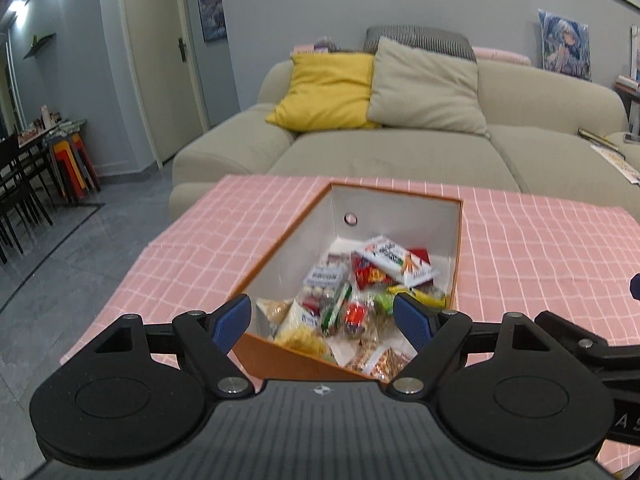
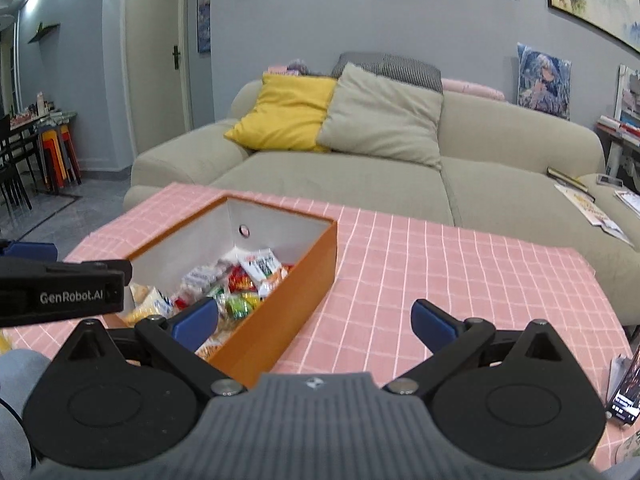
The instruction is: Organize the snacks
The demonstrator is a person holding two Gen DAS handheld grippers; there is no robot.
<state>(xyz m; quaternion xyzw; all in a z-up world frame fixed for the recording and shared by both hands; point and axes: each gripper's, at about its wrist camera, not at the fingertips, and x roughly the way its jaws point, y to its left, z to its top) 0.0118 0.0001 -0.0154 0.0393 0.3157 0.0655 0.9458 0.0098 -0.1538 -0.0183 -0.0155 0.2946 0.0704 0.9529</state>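
two handheld grippers are in view, both with blue-padded black fingers spread wide apart and holding nothing. the left gripper (image 1: 322,320) sits at the lower centre of its own frame, its fingertips framing the near end of the orange cardboard box with white inner walls (image 1: 280,256), which occupies the middle of that frame. the same box (image 2: 280,312) lies at centre left in the right wrist view, standing open on the pink checked tablecloth (image 2: 460,272). the assorted wrapped snacks (image 1: 360,300) lie heaped inside the box, piled toward its near end, with the far end of the floor bare; a white packet with red and orange print (image 1: 394,258) rests on top of the heap. a round hole (image 1: 351,219) shows in the far inner wall. the right gripper (image 2: 314,320) is at the lower centre of its frame, left finger in front of the box's near corner, right finger over bare cloth. the left gripper's black side (image 2: 60,292) enters at the left edge of the right wrist view. a beige fabric sofa (image 1: 400,160) fills the upper middle behind the table, carrying a yellow cushion (image 1: 324,92) beside a beige cushion (image 1: 424,88).
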